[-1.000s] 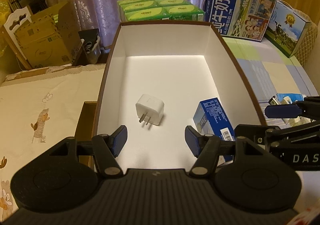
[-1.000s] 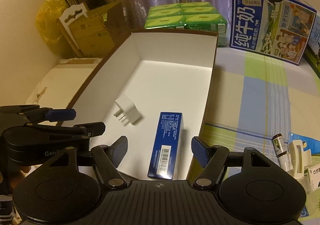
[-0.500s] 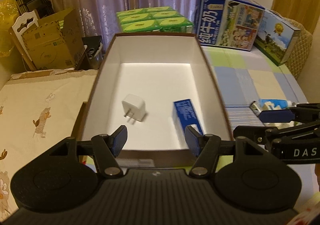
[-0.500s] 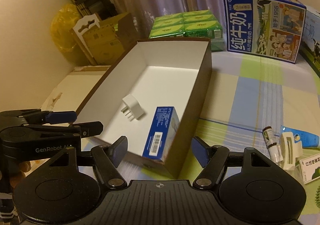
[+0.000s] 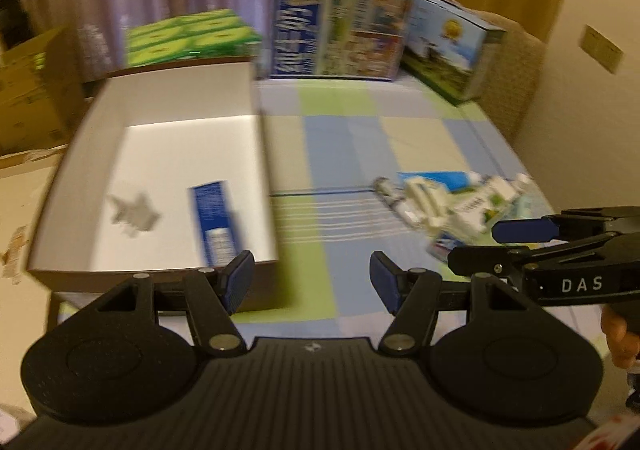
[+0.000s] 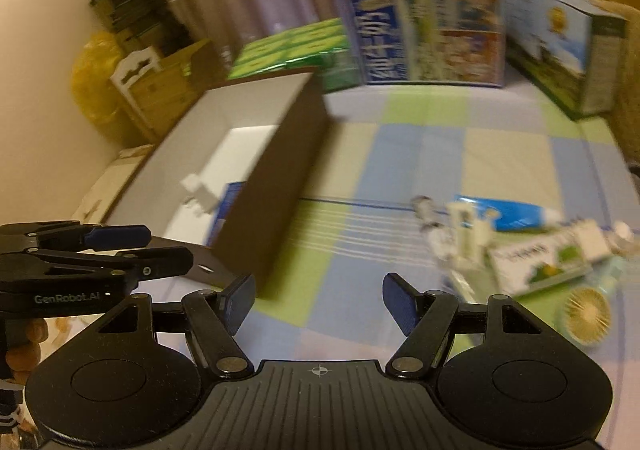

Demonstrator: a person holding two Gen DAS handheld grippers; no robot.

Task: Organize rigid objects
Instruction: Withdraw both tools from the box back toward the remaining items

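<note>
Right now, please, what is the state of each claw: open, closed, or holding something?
Left claw: open, holding nothing.
Right claw: open, holding nothing.

Brown box (image 5: pixel 156 277), white inside; blue carton (image 5: pixel 212 217); checked green-blue-cream cloth (image 6: pixel 420 153); green packs (image 5: pixel 188 35).

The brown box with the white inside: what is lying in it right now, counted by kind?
White plug adapter: 1
Blue carton: 1
Total in the box: 2
</note>
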